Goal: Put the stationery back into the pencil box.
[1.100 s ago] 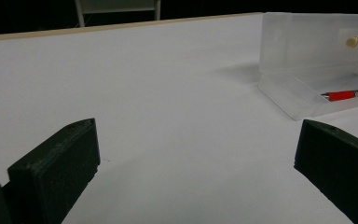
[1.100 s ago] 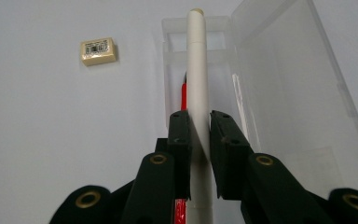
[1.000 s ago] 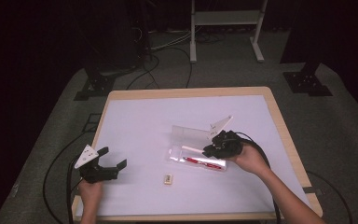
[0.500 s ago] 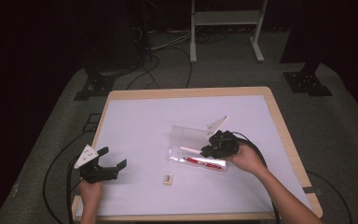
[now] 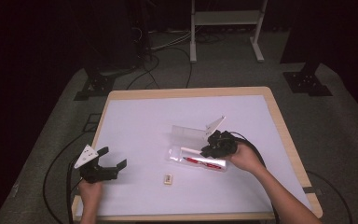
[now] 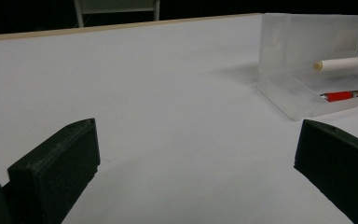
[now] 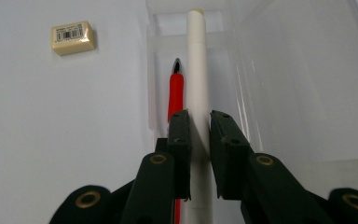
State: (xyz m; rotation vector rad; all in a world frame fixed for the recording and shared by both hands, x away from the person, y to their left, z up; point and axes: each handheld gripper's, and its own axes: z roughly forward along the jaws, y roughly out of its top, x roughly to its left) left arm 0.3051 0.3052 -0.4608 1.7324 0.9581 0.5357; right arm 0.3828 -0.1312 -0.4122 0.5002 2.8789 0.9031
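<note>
Near the middle of the white-topped, wood-edged table (image 5: 135,116), toward four o'clock from its centre in the high view, lies a clear plastic pencil case (image 5: 193,158) with its lid standing open. Inside its tray rests a red pen (image 7: 175,91), pointing roughly nine o'clock to three o'clock across the table. Above the tray, the right gripper (image 7: 199,128) has its two black jaws closed narrowly on a slim white cylindrical pen (image 7: 198,70), clamping it near its rear half, so that the pen runs straight toward twelve o'clock in the right gripper view, just beside the red one and over the open case. In the left gripper view the white pen's tip (image 6: 318,66) pokes out in front of the raised lid, clear of the tray below.

At about eleven o'clock from the jaws in the right gripper view sits a small cream rectangular eraser with a barcode label (image 7: 72,37), apart from the case.

Off at eight o'clock on the table, the left gripper (image 5: 106,167) hangs with its jaws spread wide and nothing between them, well away from the case.
</note>
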